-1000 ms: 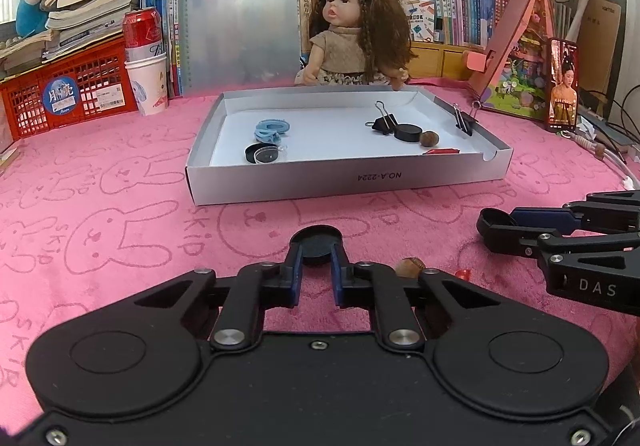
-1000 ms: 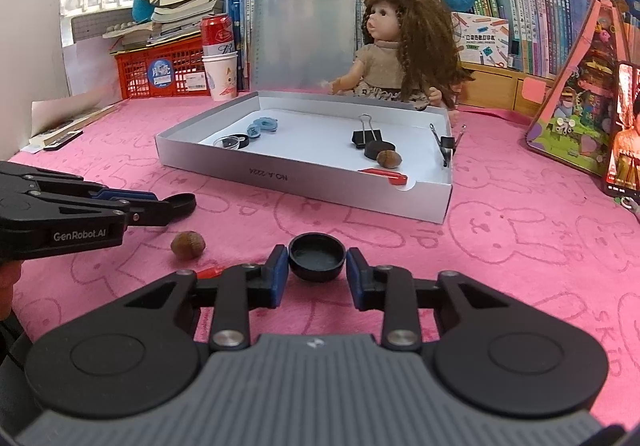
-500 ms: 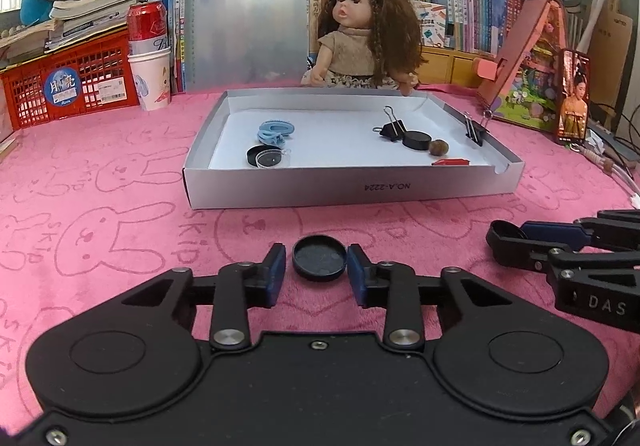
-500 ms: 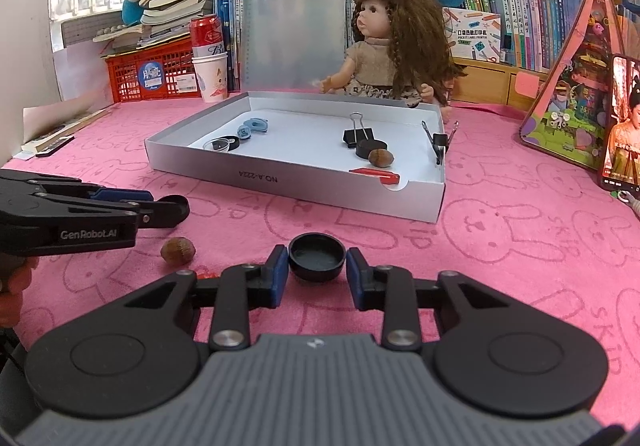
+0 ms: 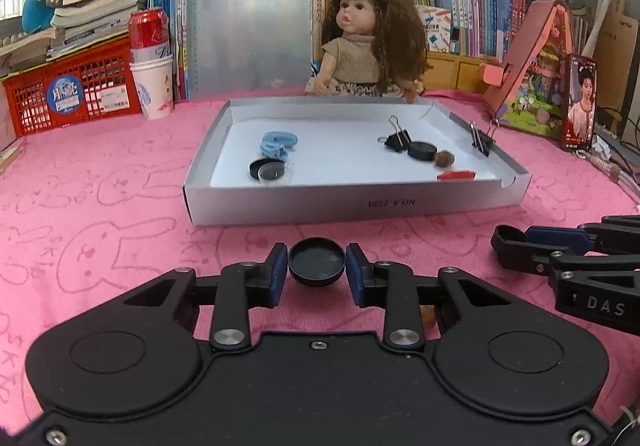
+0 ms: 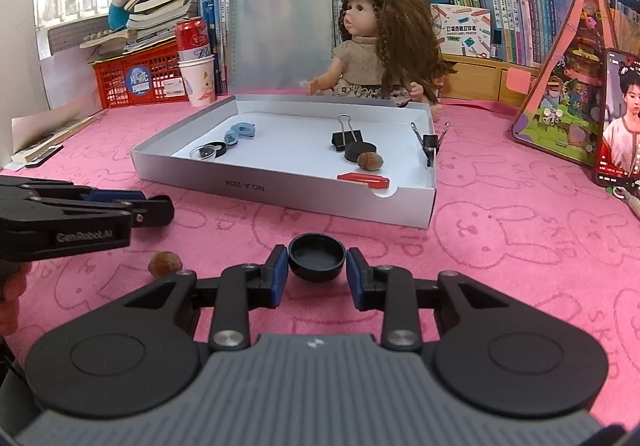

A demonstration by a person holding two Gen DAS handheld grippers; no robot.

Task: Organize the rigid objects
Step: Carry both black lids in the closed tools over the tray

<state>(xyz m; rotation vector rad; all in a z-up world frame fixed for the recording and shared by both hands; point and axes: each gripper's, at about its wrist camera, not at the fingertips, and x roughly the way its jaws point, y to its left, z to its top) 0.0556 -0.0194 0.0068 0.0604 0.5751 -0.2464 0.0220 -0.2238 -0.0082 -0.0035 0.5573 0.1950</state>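
A round black cap (image 5: 316,261) sits between the blue pads of my left gripper (image 5: 317,271), just above the pink cloth. The jaws are closing and the pads touch its sides. My right gripper (image 6: 317,270) is shut on a second black cap (image 6: 317,257), hollow side up. Each gripper shows side-on in the other view: the right gripper (image 5: 508,242) at the right, the left gripper (image 6: 158,208) at the left. Ahead stands the shallow silver box (image 5: 352,202) holding binder clips (image 5: 398,138), another black cap (image 5: 422,150), a nut (image 5: 444,158), blue pieces (image 5: 276,142) and a red piece (image 5: 456,175).
A loose brown nut (image 6: 165,263) lies on the cloth by the left gripper. A doll (image 5: 368,42), a clipboard (image 5: 248,14), a red can in a paper cup (image 5: 151,66), a red basket (image 5: 68,94) and a pink toy house (image 5: 536,86) line the back. A hand (image 6: 10,302) shows at the left edge.
The left jaws, shut a second ago with the cap at their tips, opened, moved around the cap and came in against it. The right gripper kept its grip on its cap.
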